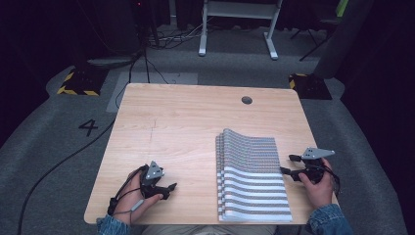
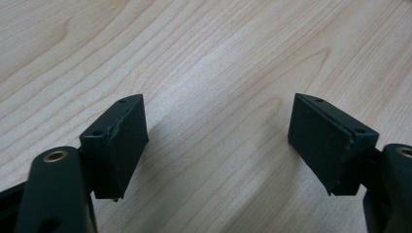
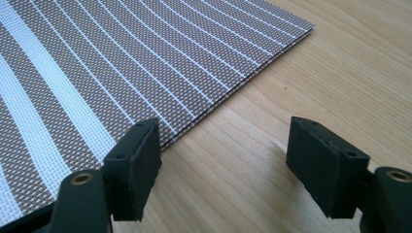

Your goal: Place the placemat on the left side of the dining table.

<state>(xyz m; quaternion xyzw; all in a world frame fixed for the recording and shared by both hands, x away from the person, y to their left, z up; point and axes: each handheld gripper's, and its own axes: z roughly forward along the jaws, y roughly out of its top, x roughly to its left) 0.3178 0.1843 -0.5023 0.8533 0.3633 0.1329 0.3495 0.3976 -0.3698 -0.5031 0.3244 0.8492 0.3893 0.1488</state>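
Observation:
A stack of woven grey-brown mats with white stripes [image 1: 252, 176] lies on the right half of the light wood table [image 1: 186, 117]. In the right gripper view the mat stack [image 3: 97, 73] spreads to the left, its edge just ahead of the jaws. My right gripper [image 1: 288, 164] sits at the stack's right edge, open, nothing between its jaws [image 3: 221, 160]. My left gripper [image 1: 169, 190] rests near the table's front left, apart from the mats. Its jaws [image 2: 218, 141] stand wide open over bare wood.
A round cable hole [image 1: 246, 100] sits near the table's far right. Beyond the table are a white desk frame [image 1: 237, 29], floor cables [image 1: 142, 58] and yellow-black marked blocks [image 1: 78, 81]. Bare wood spans the table's left and far parts.

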